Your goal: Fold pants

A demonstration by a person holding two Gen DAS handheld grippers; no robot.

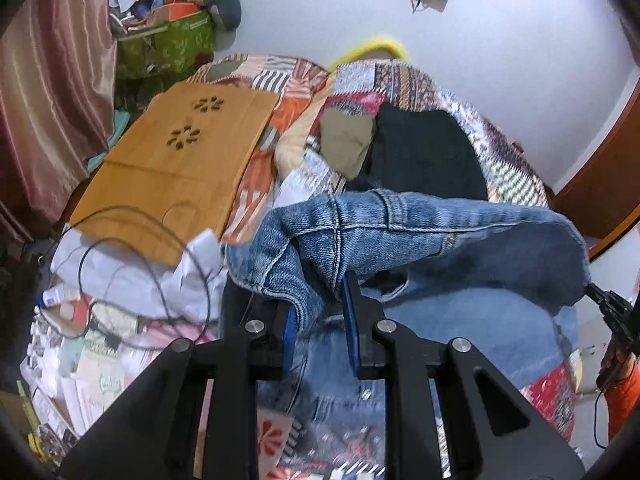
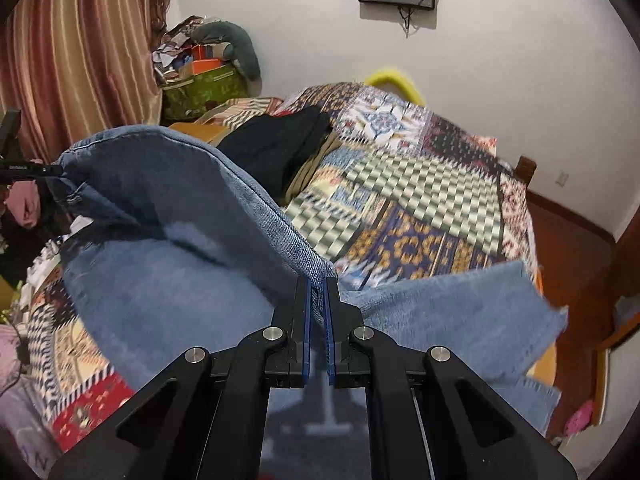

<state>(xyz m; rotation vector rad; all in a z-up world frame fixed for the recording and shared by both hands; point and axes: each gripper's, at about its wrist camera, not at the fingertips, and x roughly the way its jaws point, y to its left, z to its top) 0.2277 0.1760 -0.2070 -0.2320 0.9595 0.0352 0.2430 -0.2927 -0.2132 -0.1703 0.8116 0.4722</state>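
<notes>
Bed (image 2: 420, 184) with patchwork quilt, big. One pair of jeans (image 1: 420, 232) lifted over bed, long way running left to right between both grips. Two dark folded clothes behind. Left hand-held gripper (image 1: 318, 320) pinching waistband seam. Right hand-held gripper (image 2: 318, 304) squeezed tight on denim edge.

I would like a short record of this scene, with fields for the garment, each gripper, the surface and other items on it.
garment: blue jeans, lifted and stretched between the two grippers above the bed
left gripper: fingers shut on bunched denim near a seam
right gripper: fingers shut on a denim edge
surface: bed with a patchwork quilt
other items on the bed: dark clothes; a wooden tray; black cable
</notes>
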